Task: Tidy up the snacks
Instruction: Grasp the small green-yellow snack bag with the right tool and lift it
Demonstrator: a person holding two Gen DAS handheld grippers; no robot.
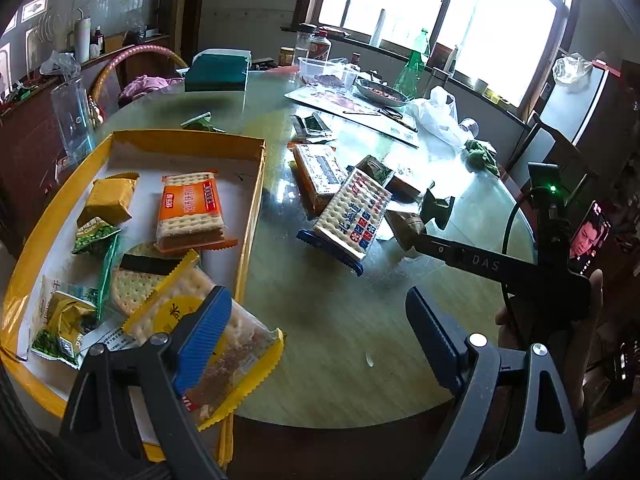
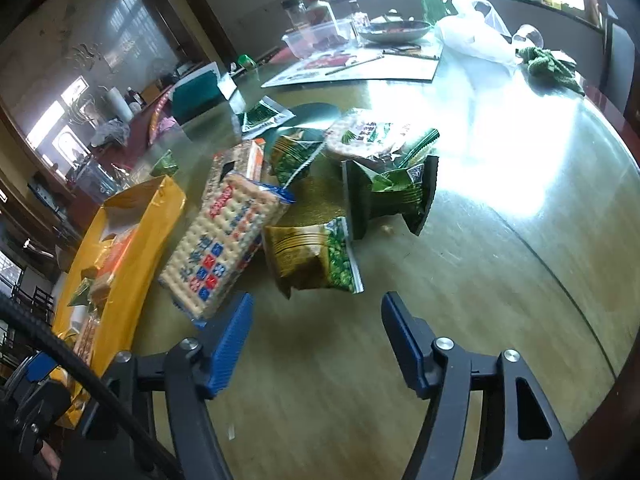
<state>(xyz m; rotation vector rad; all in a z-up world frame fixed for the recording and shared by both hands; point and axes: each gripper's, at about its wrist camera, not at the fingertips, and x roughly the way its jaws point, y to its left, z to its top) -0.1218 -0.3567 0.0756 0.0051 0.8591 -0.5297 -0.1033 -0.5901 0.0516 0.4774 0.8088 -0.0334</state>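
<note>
On the round table (image 2: 460, 300), loose snack packets lay in a heap beside the yellow tray (image 1: 256, 184), which already held several cracker packs. The right hand-held gripper (image 2: 316, 344) stood apart, empty, just short of a green pea packet (image 2: 312, 258). The left hand-held gripper (image 1: 320, 340) was also apart, gripping nothing, near the tray's corner.

Green plastic bottle (image 1: 414, 62), clear tub (image 1: 326, 72), white plastic bag (image 1: 436, 114) and crumpled green cloth (image 2: 550, 66) near the window.
</note>
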